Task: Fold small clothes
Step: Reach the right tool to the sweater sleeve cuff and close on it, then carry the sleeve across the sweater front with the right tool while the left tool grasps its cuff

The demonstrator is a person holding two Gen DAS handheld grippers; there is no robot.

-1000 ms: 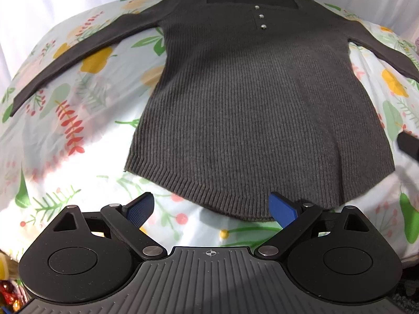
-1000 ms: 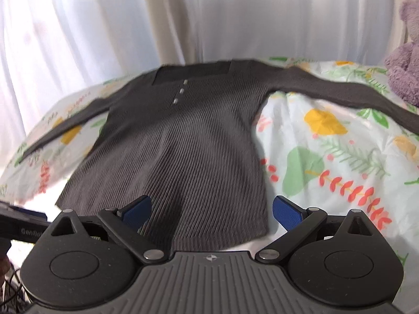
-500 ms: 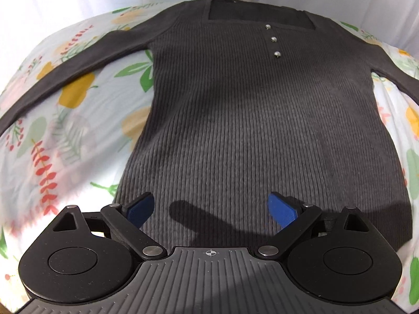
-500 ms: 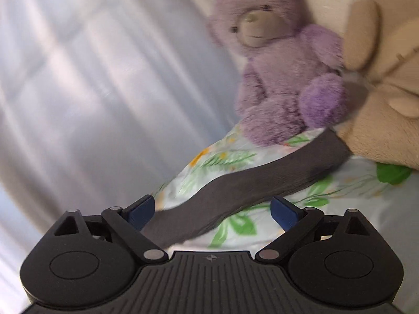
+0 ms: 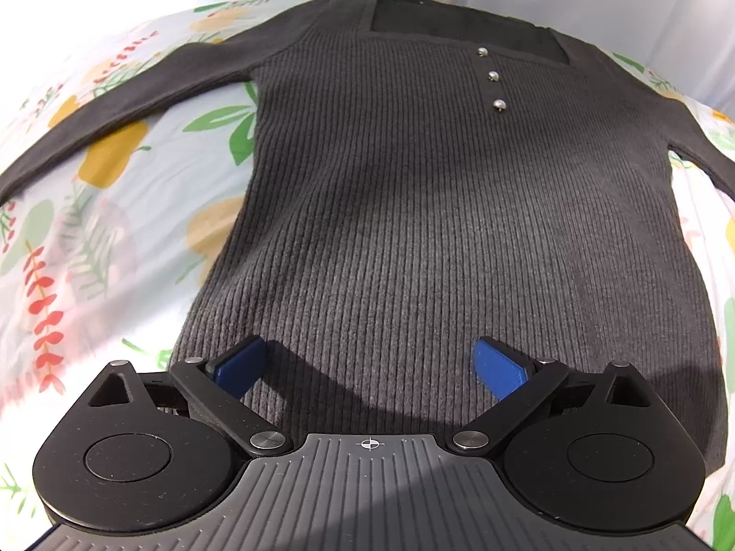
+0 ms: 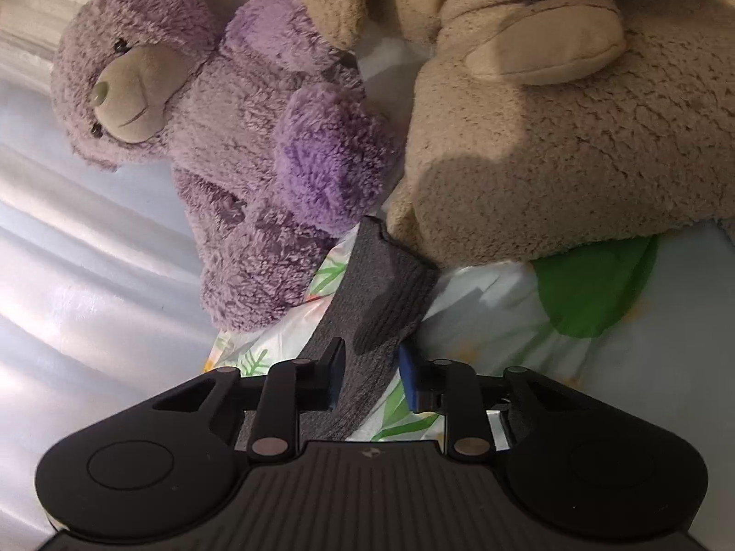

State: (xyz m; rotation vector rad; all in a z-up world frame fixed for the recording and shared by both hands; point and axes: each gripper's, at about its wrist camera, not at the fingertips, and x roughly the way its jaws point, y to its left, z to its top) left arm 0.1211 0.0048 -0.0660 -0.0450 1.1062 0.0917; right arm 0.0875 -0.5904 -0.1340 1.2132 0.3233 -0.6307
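Observation:
A dark grey ribbed sweater with three small buttons lies flat, front up, on the floral bedsheet, sleeves spread to both sides. My left gripper is open and hovers low over the sweater's lower body, holding nothing. In the right wrist view my right gripper has its jaws narrowed around the end of the sweater's right sleeve. The sleeve cuff lies between the blue pads, with a small gap still showing on each side.
A purple teddy bear and a large beige plush toy sit right behind the sleeve cuff. White curtains hang behind the bed. The sheet extends to the right of the sleeve.
My right gripper swung right from the sweater body to the sleeve end near the toys and narrowed its jaws around the cuff. My left gripper moved forward over the hem onto the body.

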